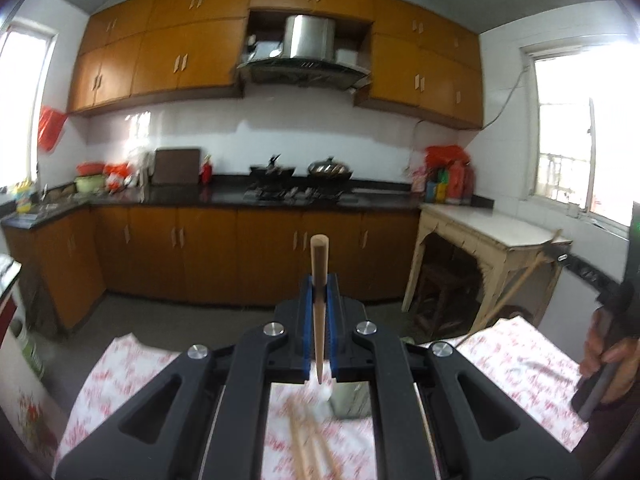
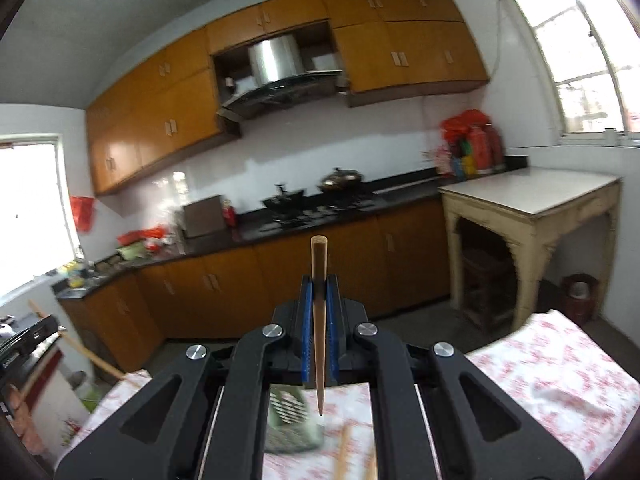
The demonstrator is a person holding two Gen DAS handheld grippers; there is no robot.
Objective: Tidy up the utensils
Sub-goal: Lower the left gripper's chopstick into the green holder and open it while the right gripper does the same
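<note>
Cabinets (image 1: 208, 60) in orange wood fill the upper frame above a dark worktop (image 1: 224, 196). Lower down lies the red-patterned tabletop (image 1: 516, 356), with loose chopsticks (image 1: 308, 444) at bottom centre. At centre, the left tongs (image 1: 320, 284) pinch one upright chopstick (image 1: 319, 264); the right tongs (image 2: 319, 284) clamp another chopstick (image 2: 319, 264) likewise.

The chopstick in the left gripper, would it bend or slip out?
The chopstick looks like stiff wood, so it probably won't bend. It is thin and smooth, pinched by the left gripper, so it might swivel or slide. Likely very light.
</note>
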